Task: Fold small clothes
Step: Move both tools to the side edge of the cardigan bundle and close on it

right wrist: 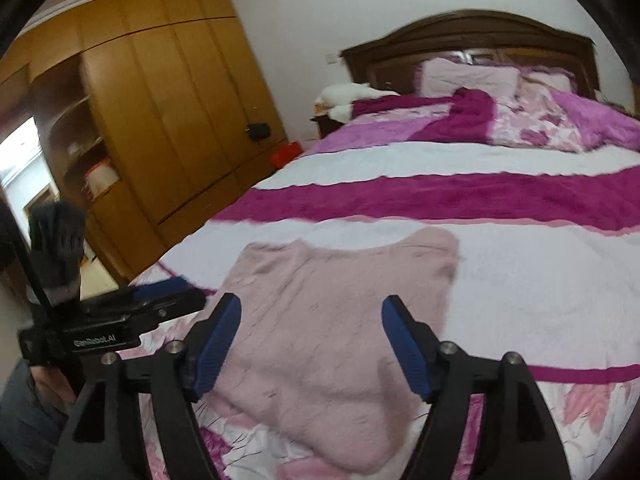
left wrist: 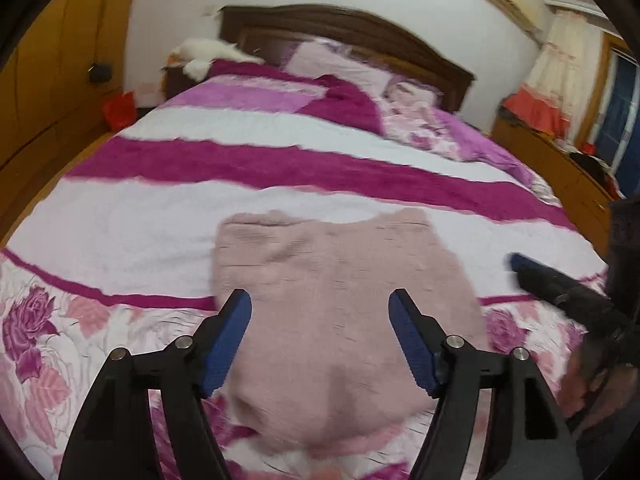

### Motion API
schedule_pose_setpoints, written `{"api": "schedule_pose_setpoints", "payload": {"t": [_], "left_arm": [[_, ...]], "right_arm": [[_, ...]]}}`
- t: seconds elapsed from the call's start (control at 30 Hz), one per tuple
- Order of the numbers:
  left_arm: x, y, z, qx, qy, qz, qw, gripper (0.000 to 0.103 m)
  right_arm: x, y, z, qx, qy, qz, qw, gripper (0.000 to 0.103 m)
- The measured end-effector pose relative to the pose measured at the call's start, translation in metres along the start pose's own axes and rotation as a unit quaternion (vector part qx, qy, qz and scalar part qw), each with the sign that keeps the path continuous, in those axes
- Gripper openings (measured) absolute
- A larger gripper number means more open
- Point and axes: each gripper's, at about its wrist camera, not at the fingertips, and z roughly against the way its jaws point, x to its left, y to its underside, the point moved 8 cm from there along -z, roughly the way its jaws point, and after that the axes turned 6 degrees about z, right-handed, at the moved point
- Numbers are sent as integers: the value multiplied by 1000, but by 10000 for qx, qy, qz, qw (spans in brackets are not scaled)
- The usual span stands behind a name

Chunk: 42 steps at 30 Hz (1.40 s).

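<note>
Two open grippers, fingers (left wrist: pixel 228 344) above pink garment (left wrist: pixel 340 280)

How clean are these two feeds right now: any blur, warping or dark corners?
Left wrist view: pink garment smeared by motion blur, left gripper sharper, fisheye bending the bed, black corners. Right wrist view: milder blur, right gripper crisp, bright glare at the doorway.

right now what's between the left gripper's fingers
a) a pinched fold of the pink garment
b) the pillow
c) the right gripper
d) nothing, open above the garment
d: the left gripper stands open, fingers apart with no cloth pinched, over the pink garment lying on the bed.
</note>
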Motion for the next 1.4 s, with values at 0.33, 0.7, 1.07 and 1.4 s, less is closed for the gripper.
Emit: {"api": "schedule_pose_setpoints", "payload": {"t": [0.33,0.7,1.07,1.4], "left_arm": [[68,18,-50,864,-225,892,9920,57],[87,24,-82,1366,398,1837,9726,64],[82,16,-89,1567,968,2056,9611,62],[54,20,-102,1655,1251,2013,9573,51]], "right_arm": [[-74,44,-18,674,376,-593,9953,79],[-123,61,-51,520,-167,-1762,9828,84],[-88,57,-74,807,-1164,-1689,9754,79],[-77,49,-118,925,-1398,-1879,9678,79]]}}
